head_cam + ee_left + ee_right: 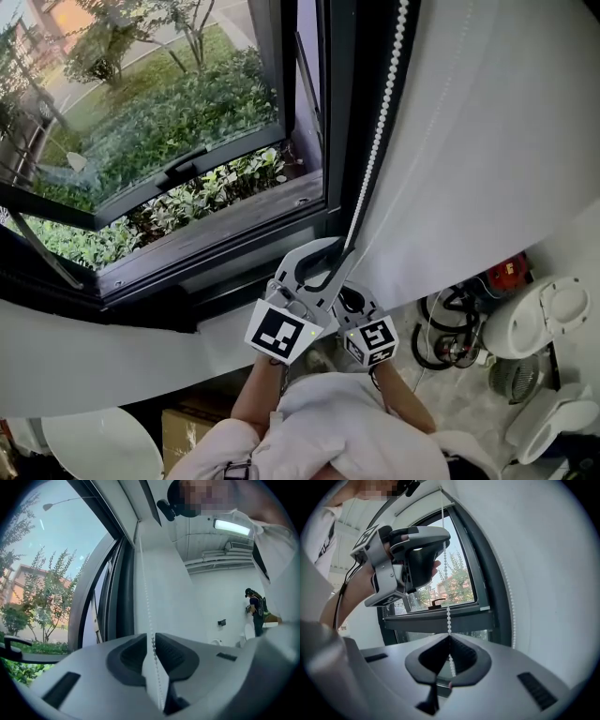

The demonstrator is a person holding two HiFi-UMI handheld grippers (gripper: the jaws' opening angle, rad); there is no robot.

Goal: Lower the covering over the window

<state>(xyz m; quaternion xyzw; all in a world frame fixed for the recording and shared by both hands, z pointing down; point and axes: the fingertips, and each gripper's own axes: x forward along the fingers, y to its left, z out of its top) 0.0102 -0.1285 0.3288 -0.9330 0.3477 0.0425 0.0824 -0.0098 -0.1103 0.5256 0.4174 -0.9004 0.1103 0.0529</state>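
In right gripper (449, 638), bead chain (448, 619).

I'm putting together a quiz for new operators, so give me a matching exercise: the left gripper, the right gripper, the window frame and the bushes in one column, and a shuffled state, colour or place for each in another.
Things:
1 left gripper
2 right gripper
3 window frame
4 bushes

Descriptions:
a green, outdoors
b jaws shut on the bead chain
c dark
d jaws apart, chain running between them

Pairs: 1-d; 2-b; 3-c; 4-a
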